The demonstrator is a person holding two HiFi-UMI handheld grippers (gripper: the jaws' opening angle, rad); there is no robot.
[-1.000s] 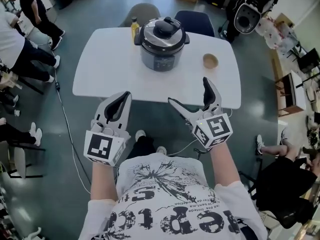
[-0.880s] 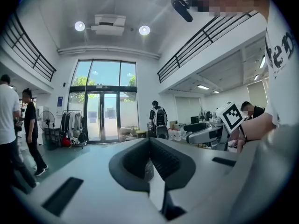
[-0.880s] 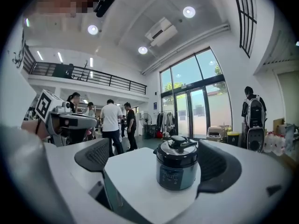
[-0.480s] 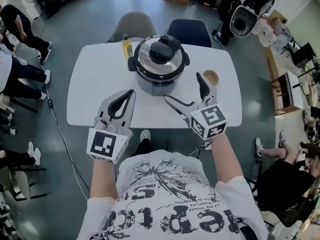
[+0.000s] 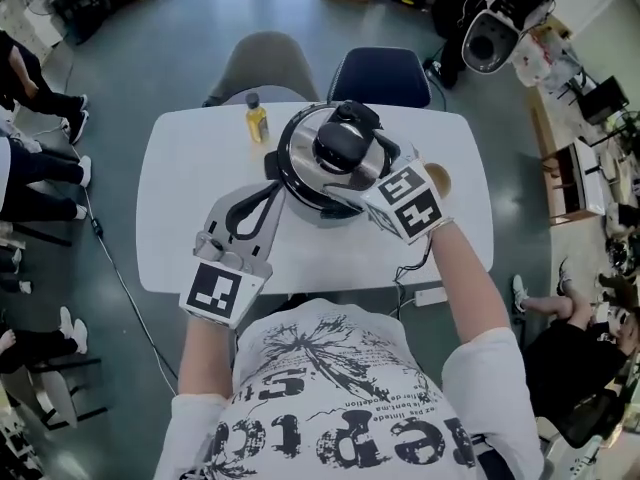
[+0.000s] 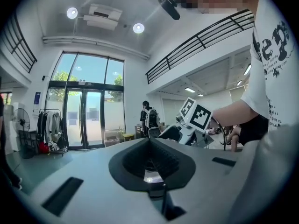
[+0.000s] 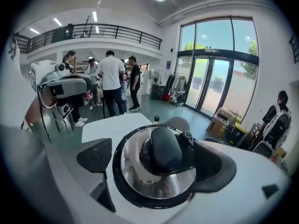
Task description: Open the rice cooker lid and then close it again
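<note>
As the right hand-held gripper (image 7: 155, 161) straddles the lid (image 5: 300, 160), it half-covers a bowl (image 5: 442, 179).

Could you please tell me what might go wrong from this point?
The right gripper straddles the lid knob with open jaws; the rounded knob could slip when squeezed. The left gripper is shut beside the rice cooker, not gripping it, so the cooker may shift toward the bottle.

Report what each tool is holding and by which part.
Nothing is held. The right tool is open, jaws straddling the rice cooker lid's knob; the left tool is shut on nothing.
</note>
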